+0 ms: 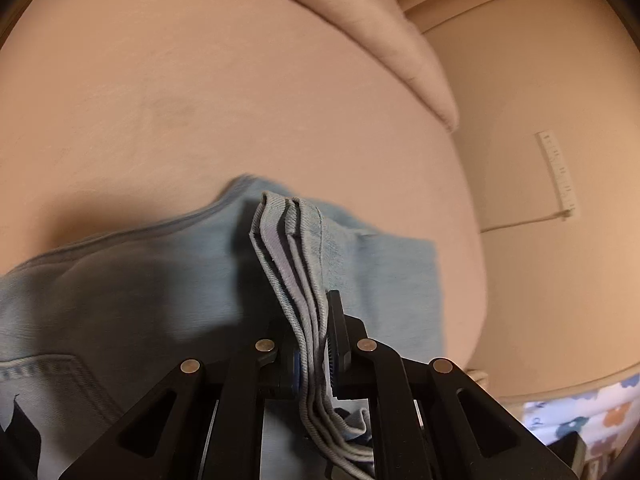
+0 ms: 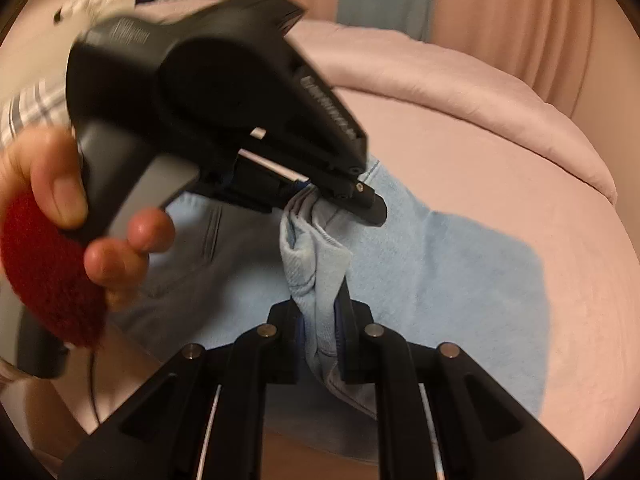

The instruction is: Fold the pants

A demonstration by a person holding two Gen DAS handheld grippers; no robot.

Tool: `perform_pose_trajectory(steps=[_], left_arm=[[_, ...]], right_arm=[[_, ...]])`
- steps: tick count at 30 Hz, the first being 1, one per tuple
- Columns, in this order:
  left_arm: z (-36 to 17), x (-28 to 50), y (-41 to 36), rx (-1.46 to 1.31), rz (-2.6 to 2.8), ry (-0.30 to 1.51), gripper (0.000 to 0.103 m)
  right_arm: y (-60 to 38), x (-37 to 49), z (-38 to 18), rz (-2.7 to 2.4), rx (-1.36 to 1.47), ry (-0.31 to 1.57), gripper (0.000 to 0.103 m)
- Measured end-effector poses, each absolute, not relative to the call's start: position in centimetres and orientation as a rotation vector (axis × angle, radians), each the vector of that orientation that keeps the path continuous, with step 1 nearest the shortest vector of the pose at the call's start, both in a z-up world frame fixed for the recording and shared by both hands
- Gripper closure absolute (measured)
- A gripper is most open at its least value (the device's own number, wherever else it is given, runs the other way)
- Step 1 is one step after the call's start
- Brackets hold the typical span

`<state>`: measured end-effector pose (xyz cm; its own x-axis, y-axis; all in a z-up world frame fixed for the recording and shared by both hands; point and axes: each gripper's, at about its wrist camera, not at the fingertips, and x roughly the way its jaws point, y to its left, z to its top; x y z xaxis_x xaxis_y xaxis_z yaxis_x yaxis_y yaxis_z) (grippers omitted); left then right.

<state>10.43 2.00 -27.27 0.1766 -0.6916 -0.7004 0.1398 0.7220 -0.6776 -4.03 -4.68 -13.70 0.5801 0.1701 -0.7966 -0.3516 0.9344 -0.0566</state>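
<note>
Light-blue pants [image 1: 120, 292] lie on bed, edges bunched upward.

I'm working in a home, most likely a bedroom: a bed [image 2: 500, 152] with a pink sheet fills both views, a folded blanket [image 1: 400, 52] lies along its far edge, pink curtains [image 2: 500, 12] hang behind, and a flower-print cloth [image 1: 592, 412] shows beside it.

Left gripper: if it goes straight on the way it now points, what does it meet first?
Likely the pants lying flat just ahead of the left gripper, which is shut on a bunched fold of them; then the bed. Depth is unclear.
</note>
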Motion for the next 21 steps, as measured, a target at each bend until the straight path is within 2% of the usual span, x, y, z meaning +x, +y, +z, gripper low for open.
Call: perform_pose_trajectory(steps=[15, 21], left_arm=[[-27.0, 10.4, 3.2, -0.512, -0.574, 1.236, 0.096], [-28.2, 10.0, 3.6, -0.502, -0.547, 1.239, 0.096]], right_arm=[[-2.9, -2.5, -14.1, 0.344, -0.241, 0.894, 0.089], [-1.7, -1.7, -16.0, 0.38, -0.261, 0.935, 0.084]])
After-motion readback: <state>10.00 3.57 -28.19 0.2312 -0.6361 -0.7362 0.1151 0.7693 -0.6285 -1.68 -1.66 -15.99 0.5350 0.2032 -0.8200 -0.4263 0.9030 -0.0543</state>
